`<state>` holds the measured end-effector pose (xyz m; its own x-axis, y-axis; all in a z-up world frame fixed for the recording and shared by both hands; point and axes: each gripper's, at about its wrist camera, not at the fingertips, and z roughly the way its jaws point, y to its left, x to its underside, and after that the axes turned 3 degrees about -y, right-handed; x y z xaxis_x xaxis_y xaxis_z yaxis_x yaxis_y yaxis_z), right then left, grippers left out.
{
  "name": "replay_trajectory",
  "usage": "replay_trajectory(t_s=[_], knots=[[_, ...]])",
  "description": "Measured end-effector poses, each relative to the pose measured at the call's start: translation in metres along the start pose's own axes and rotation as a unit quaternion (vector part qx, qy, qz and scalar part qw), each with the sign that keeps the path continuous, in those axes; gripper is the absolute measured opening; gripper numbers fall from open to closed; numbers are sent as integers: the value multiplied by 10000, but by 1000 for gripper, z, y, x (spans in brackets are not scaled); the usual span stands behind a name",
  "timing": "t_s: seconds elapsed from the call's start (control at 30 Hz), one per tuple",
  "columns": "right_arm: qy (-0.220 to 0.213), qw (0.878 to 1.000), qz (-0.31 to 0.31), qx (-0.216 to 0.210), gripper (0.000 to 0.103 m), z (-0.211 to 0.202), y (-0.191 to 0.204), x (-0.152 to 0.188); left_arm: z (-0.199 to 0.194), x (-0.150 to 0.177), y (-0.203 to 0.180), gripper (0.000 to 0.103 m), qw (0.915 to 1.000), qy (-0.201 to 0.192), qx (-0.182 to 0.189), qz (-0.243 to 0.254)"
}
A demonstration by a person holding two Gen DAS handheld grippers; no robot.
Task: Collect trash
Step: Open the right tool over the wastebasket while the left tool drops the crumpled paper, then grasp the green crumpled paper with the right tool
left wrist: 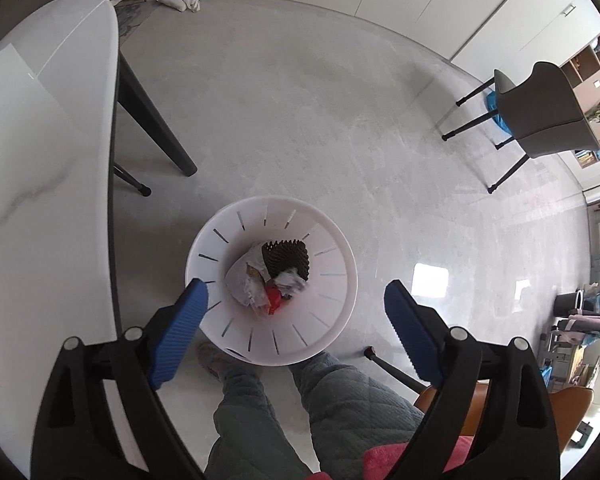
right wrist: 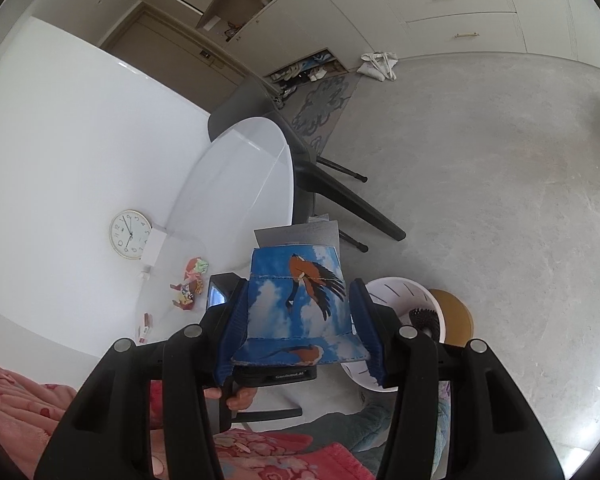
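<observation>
A white slotted trash bin (left wrist: 332, 292) stands on the floor below my left gripper (left wrist: 296, 300), which is open and empty above it. The bin holds crumpled paper (left wrist: 244, 280), a black foam net (left wrist: 286, 260) and a red scrap (left wrist: 274, 298). My right gripper (right wrist: 296, 320) is shut on a blue carton printed with sky and a bird (right wrist: 300, 300); grey flaps stick up from its far end. The bin also shows in the right wrist view (right wrist: 396, 292), behind and to the right of the carton. Colourful wrappers (right wrist: 190, 284) lie on the white table (right wrist: 228, 208).
The white table's edge (left wrist: 60, 160) and its dark legs (left wrist: 152, 120) are left of the bin. A grey chair (left wrist: 540, 112) stands far right on the floor. The person's legs (left wrist: 300, 412) are just below the bin. A clock (right wrist: 130, 234) lies on the table. An orange stool (right wrist: 456, 316) is beside the bin.
</observation>
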<state>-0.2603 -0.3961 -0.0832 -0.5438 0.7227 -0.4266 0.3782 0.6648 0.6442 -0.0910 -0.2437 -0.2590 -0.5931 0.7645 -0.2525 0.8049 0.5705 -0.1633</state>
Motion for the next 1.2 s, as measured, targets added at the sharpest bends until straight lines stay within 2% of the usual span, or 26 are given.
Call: replay_trajectory(t_s=[0.17,0.3,0.4,0.5,0.63,0.7,0.87,0.93,1.0,1.07,1.2], knots=[[42,9999,-118,-51,51,3,9,0,-8,1,8,88,9999,-48,-112,-51],[149,9995,-272,84,52,15,13,2,-48,5,25,88,9989,-404,-92,-199],[383,9978,-441,323,53,42,14,12,-86,14,46,93,9963,-719,-218,-407],[784,9942,-547,492,53,86,12,28,-122,29,74,95,9909,-1019,-571,-676],[1403,9842,-712,806,56,156,8,57,-153,54,115,95,9813,-1153,-1009,-1163],[1747,9768,-759,979,77,191,4,75,-162,67,133,95,9755,-1179,-1185,-1431],[2193,9561,-1083,1613,80,240,9,95,-171,95,171,95,9598,-1139,-1355,-2180],[2134,9552,-1254,1624,81,240,22,90,-174,106,184,95,9521,-1147,-1399,-2464],[1906,9586,-1477,1515,91,230,43,78,-180,117,194,95,9452,-1224,-1462,-2651],[1649,9608,-1706,1437,96,220,67,63,-185,124,200,95,9398,-1274,-1509,-2790],[1338,9622,-2089,1122,96,212,113,38,-192,135,212,95,9277,-1385,-1658,-3043]])
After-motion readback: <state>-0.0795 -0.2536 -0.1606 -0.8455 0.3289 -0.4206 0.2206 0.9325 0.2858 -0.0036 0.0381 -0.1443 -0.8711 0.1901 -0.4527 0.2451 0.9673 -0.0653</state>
